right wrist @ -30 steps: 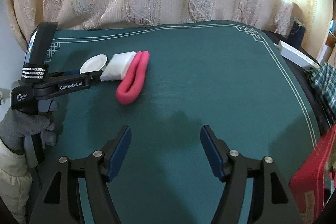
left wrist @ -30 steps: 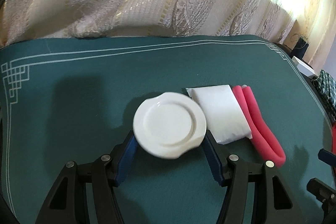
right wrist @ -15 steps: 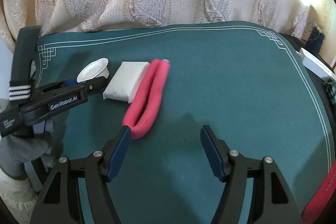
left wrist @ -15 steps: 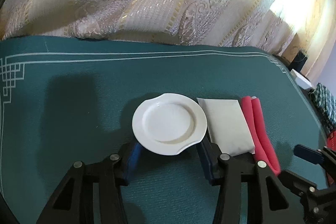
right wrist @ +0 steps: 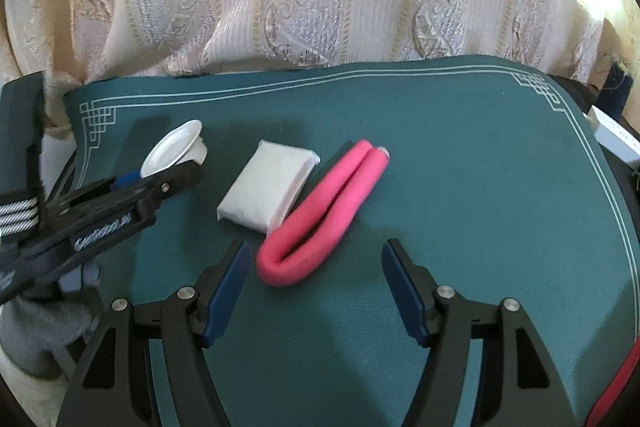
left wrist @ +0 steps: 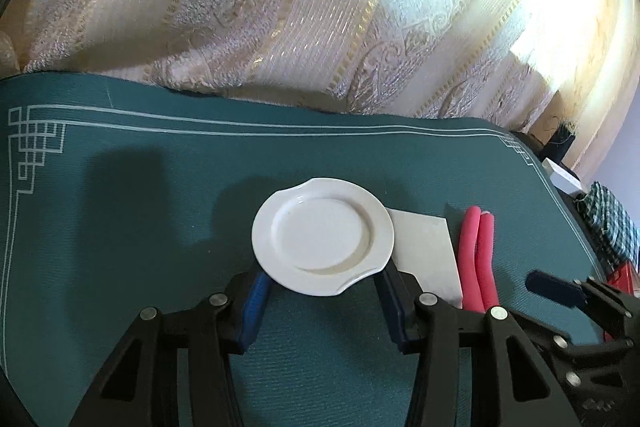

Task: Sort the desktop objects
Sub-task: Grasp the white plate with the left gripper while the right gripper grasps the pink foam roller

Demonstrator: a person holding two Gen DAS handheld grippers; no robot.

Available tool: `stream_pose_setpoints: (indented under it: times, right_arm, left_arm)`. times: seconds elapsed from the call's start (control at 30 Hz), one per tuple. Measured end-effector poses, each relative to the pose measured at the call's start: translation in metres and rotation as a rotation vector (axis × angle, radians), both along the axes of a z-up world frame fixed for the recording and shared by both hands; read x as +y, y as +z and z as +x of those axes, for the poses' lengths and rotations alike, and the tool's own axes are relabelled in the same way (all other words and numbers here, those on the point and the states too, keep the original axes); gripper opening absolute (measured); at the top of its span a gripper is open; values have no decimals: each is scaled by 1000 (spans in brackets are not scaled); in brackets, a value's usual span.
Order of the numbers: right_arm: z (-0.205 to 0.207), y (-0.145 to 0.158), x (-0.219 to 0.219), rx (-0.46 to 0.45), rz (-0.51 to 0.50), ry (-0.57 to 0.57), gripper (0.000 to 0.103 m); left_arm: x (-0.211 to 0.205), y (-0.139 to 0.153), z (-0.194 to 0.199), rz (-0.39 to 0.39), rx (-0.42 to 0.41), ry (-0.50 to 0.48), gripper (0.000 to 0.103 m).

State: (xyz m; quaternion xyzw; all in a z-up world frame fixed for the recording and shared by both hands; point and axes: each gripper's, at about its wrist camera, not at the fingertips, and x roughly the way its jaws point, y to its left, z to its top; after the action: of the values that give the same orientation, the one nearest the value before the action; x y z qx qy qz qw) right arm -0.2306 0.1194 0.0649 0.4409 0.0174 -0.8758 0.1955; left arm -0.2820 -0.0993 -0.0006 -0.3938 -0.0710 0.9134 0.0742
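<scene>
Each handheld gripper is built of matte black plastic — two triangular, cut-out finger frames ending in dark blue pads. On the left gripper round silver screw heads sit at the joints of both frames, and the right gripper shows the same four screws. Seen from the right wrist camera, the left gripper's side carries pale blurred lettering on its black body, with a band of white and black stripes near its rear. The hand behind it wears a grey knitted glove — a cream sleeve shows below.
</scene>
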Motion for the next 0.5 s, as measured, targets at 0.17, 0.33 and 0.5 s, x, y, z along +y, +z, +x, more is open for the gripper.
stream_pose_setpoints:
  times: [0.17, 0.33, 0.5]
  right_arm:
    - [-25, -14, -10, -24, 60, -33, 72]
    - [-23, -20, -1, -15, 81, -29, 75]
    - [-14, -28, 23, -3, 151, -39, 75]
  left_arm:
    - [-2, -1, -1, 2, -1, 2, 51]
    - [-5, -3, -2, 8, -5, 9, 51]
    - [-3, -4, -1, 8, -11, 2, 51]
